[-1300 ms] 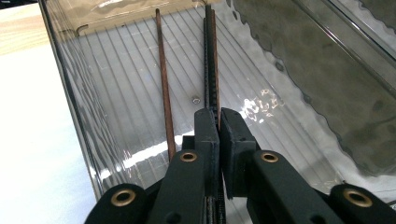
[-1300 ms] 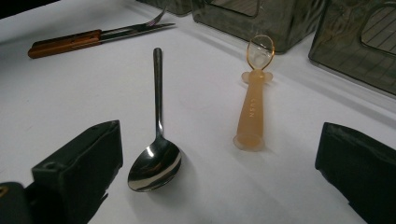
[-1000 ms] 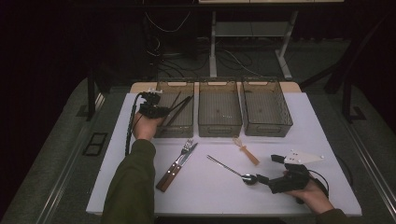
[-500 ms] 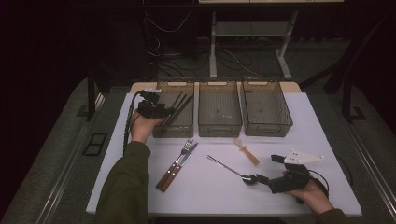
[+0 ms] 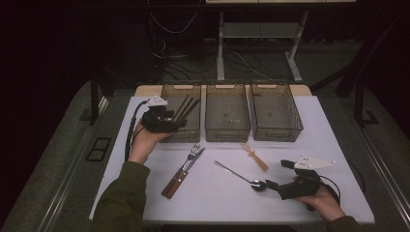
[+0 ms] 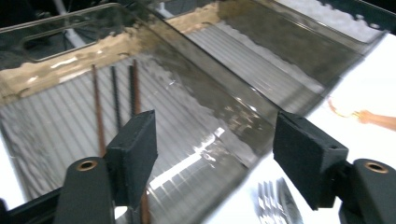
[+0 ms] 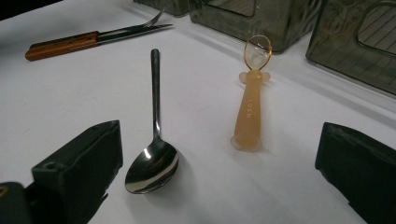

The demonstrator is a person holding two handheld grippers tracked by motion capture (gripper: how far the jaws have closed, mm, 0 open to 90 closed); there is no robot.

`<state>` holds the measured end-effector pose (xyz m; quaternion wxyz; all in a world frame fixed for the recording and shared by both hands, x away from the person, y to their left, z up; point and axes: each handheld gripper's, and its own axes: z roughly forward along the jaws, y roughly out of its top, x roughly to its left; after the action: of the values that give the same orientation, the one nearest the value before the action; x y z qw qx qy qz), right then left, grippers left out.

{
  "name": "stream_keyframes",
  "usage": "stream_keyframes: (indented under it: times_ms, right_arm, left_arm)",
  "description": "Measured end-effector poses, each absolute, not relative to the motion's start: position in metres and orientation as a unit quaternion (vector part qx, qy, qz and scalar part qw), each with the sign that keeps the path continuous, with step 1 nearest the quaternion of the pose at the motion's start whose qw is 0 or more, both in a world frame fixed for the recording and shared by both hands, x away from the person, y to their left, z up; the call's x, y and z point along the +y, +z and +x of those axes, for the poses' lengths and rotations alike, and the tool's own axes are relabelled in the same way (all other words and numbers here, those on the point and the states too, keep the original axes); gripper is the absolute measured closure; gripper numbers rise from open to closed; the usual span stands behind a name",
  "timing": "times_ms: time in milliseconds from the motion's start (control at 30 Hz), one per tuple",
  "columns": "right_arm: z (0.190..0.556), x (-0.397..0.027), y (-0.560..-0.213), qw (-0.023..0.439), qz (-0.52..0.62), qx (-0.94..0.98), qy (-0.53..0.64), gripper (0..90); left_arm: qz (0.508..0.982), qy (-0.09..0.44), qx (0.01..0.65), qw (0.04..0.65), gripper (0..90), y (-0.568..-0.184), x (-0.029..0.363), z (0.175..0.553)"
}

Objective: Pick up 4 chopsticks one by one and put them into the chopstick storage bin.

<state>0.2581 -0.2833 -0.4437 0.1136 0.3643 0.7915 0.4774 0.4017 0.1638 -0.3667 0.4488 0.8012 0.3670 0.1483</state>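
Several dark chopsticks [image 6: 114,93] lie in the left clear bin [image 5: 181,131], leaning on its far wall [image 5: 186,107]. My left gripper [image 5: 174,122] hovers at that bin's near left corner, open, with nothing between its jaws [image 6: 215,140]. Low at the table's near right, my right gripper [image 5: 276,174] is open and empty [image 7: 219,154]. A metal spoon [image 7: 154,154] lies just ahead of its left jaw, bowl toward it [image 5: 257,185]. An orange plastic spoon [image 7: 251,107] lies between the jaws farther off [image 5: 255,157].
A fork and a wooden-handled knife [image 5: 183,169] lie side by side left of centre [image 7: 93,37]. The middle bin [image 5: 227,130] and the right bin [image 5: 278,131] stand beside the left one along the white table's [image 5: 338,145] far edge.
My left gripper has drawn back slightly from over the left bin toward its near corner. The right gripper and the cutlery have stayed put.
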Motion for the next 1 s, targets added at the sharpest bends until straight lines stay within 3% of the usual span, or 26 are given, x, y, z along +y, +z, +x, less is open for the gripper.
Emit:
stream_keyframes:
  times_ms: [467,1000]
  right_arm:
    - [0.255,-0.284,-0.442,0.118,0.364,0.791,0.478,0.9]
    - [0.254,-0.284,-0.441,0.119,0.363,0.791,0.478,0.9]
  left_arm:
    - [0.814,0.142,0.335,0.453,15.4,-0.387,0.161,0.353]
    - [0.824,0.129,0.298,0.464,10.7,-0.409,0.16,0.308]
